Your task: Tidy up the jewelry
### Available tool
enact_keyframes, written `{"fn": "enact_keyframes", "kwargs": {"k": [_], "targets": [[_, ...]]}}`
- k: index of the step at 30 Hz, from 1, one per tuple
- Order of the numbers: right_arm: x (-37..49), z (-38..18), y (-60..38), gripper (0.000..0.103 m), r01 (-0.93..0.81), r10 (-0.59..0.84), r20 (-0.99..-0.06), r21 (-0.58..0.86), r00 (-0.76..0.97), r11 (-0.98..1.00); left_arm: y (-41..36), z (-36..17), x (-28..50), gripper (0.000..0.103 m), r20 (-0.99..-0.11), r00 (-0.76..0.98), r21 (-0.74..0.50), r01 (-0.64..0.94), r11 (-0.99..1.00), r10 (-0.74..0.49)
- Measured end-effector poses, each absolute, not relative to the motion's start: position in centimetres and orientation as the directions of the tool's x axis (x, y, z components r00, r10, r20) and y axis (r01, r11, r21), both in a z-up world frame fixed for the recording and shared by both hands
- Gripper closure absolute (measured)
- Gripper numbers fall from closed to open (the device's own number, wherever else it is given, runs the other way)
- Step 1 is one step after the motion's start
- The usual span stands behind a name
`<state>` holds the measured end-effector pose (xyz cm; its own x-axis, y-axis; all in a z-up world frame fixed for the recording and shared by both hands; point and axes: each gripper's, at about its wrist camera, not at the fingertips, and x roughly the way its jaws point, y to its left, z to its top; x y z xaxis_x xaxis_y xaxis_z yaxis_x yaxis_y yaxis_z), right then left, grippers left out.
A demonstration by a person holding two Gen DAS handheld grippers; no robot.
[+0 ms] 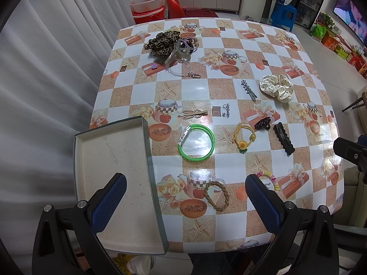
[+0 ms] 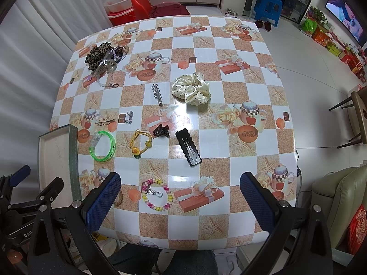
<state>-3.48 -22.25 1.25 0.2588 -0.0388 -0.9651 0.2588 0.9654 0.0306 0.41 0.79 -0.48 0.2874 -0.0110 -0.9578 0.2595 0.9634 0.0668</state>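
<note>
An empty shallow box [image 1: 114,183] with a green rim sits at the table's near left corner. My left gripper [image 1: 185,197] hangs open above the table's near edge, one finger over the box, with a brown braided hair tie [image 1: 216,196] between the fingers. My right gripper [image 2: 180,194] is open above a pastel bead bracelet [image 2: 157,194]. Farther out lie a green bangle [image 1: 196,143], a yellow flower hair tie [image 2: 141,144], a black scalloped clip [image 2: 188,147], a small dark claw clip [image 2: 161,131], a silver barrette [image 2: 157,94] and a cream dotted scrunchie [image 2: 191,88].
At the far left a leopard scrunchie [image 1: 162,42] lies piled with a clear claw clip, cords and a chain. A rabbit-shaped clip [image 1: 195,114] and small earrings [image 1: 226,111] lie mid-table. A curtain hangs left; an armchair [image 2: 339,197] stands right of the table.
</note>
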Motion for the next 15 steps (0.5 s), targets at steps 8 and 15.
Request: {"fn": "enact_keyframes", "kwargs": {"k": [8, 15], "targets": [[-3.34, 1.14, -22.26, 0.000, 0.258, -0.038, -0.965, 0.031, 0.258, 0.966, 0.79, -0.49, 0.41, 0.000, -0.958, 0.287, 0.067, 0.259, 0.963, -0.011], [-3.13, 1.01, -22.40, 0.000, 0.259, -0.037, -0.966, 0.032, 0.257, 0.965, 0.79, -0.53, 0.41, 0.000, -0.958, 0.287, 0.068, 0.260, 0.963, -0.010]]}}
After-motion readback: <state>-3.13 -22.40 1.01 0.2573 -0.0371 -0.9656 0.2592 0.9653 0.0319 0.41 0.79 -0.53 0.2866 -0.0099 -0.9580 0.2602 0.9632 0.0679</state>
